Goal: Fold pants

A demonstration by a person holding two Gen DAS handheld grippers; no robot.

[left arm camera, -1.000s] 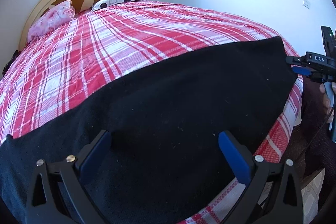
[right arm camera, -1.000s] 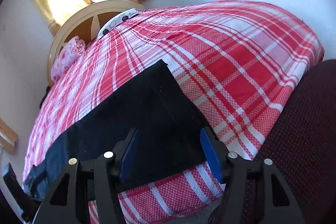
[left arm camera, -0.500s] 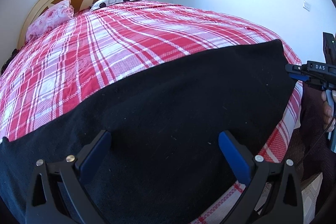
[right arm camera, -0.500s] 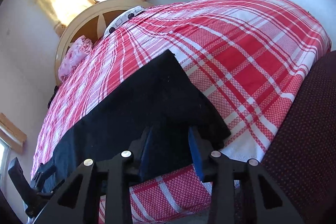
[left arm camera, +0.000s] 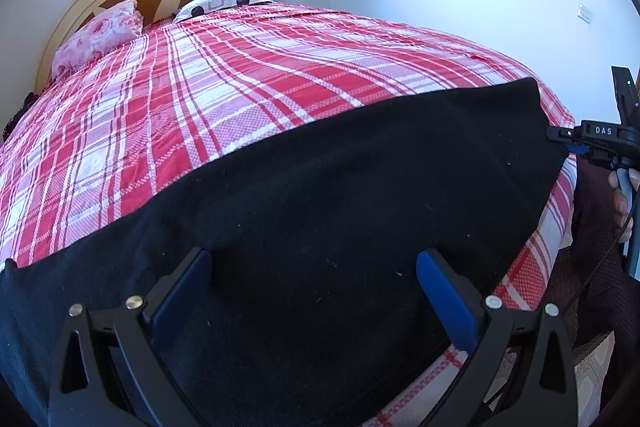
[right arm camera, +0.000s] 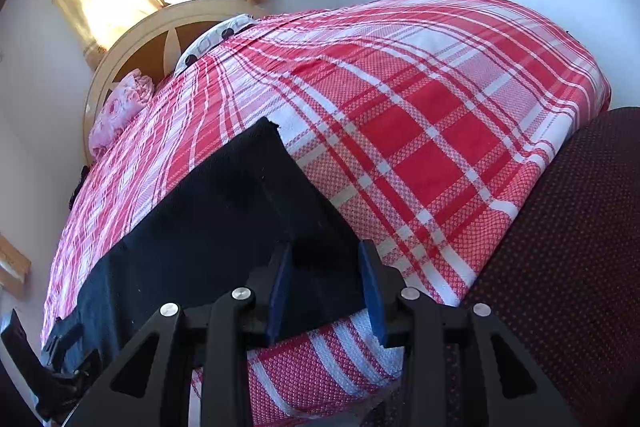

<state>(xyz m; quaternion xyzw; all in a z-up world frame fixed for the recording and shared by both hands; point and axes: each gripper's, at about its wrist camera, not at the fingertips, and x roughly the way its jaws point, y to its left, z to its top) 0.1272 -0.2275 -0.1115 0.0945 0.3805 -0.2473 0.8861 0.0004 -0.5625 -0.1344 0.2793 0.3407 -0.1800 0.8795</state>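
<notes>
Your bed's red plaid cover carries the black pants along its near edge. Your left gripper gapes wide over them; your right gripper, lettered "DAS", pinches their corner.

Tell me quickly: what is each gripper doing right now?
Left gripper: open, jaws wide over the black pants.
Right gripper: jaws just closed, shut on the pants' corner.

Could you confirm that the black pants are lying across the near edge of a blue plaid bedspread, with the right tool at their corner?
Not quite: the bedspread is red plaid, not blue, as the right wrist view shows. The pants do lie across its near edge, with the right tool at their corner.
</notes>
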